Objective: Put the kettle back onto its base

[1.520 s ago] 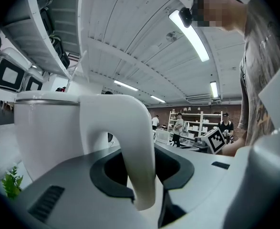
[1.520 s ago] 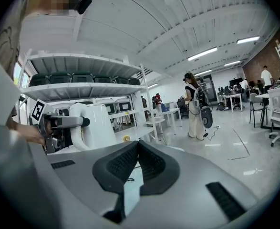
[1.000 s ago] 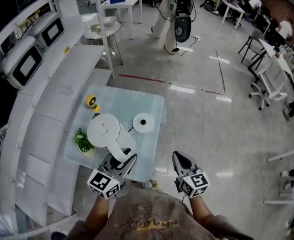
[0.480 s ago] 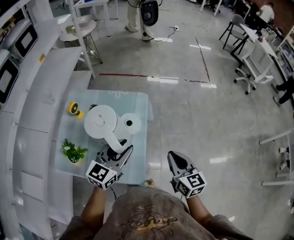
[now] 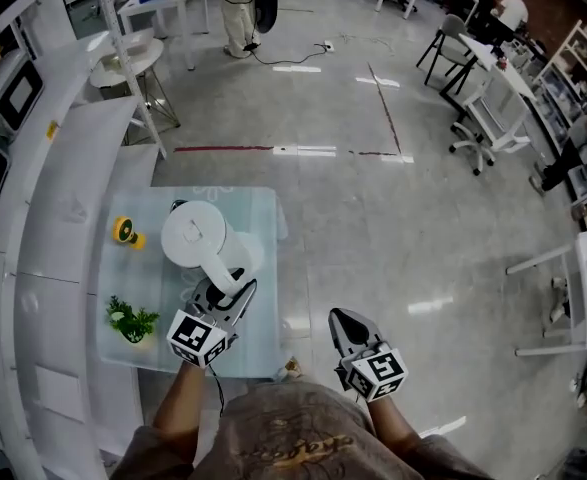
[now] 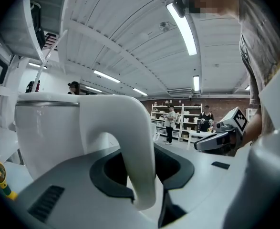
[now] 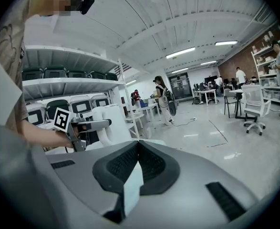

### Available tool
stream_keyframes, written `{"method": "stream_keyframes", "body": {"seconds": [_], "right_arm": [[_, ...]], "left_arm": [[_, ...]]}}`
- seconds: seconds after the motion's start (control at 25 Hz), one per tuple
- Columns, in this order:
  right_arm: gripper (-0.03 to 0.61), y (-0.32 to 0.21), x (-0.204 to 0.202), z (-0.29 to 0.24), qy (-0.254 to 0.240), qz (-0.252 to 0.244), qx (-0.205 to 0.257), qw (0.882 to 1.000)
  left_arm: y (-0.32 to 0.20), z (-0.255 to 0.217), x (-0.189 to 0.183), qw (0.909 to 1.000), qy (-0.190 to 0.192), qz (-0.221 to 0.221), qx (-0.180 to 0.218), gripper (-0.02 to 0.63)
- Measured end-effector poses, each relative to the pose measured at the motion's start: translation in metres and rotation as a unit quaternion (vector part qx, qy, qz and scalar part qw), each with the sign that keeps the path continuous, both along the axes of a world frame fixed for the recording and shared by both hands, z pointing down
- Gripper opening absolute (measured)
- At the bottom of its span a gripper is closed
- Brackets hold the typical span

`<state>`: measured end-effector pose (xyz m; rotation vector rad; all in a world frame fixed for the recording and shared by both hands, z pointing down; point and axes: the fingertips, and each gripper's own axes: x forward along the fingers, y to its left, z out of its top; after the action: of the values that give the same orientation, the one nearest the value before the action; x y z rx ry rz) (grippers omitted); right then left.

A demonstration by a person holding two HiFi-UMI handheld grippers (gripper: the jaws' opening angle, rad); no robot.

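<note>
White plastic marks the electric kettle [image 5: 195,238], which stands over the middle of the glass table [image 5: 273,208]. Its handle [image 6: 135,151] is clamped between the jaws of the left gripper [image 5: 223,290]. The right gripper [image 5: 341,320] hangs off the table's near right corner, jaws pressed together on nothing. The base cannot be made out apart from the kettle and seems covered by it. The carry therefore looks nearly done, with seating the kettle and letting go left to do.

Overhead cam, 2 low; kettle [image 5: 195,236] common
</note>
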<state>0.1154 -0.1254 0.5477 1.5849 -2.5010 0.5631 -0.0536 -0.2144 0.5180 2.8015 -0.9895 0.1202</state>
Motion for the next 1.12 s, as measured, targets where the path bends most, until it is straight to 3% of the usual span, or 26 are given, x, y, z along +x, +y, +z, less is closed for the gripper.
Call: {"method": "stream_keyframes", "body": {"seconds": [0.64,1.12], "right_arm": [[-0.003,-0.011,0.026,0.032,0.012,0.026,-0.042,0.999],[-0.003,-0.011,0.047,0.041,0.03,0.04,-0.062,0.997]], "left_arm": [[-0.061,0.077,0.02,0.9995,-0.024,0.002,-0.02,0.139],[-0.076,0.109,0.043,0.9983,-0.049,0.024,-0.017,0.141]]}}
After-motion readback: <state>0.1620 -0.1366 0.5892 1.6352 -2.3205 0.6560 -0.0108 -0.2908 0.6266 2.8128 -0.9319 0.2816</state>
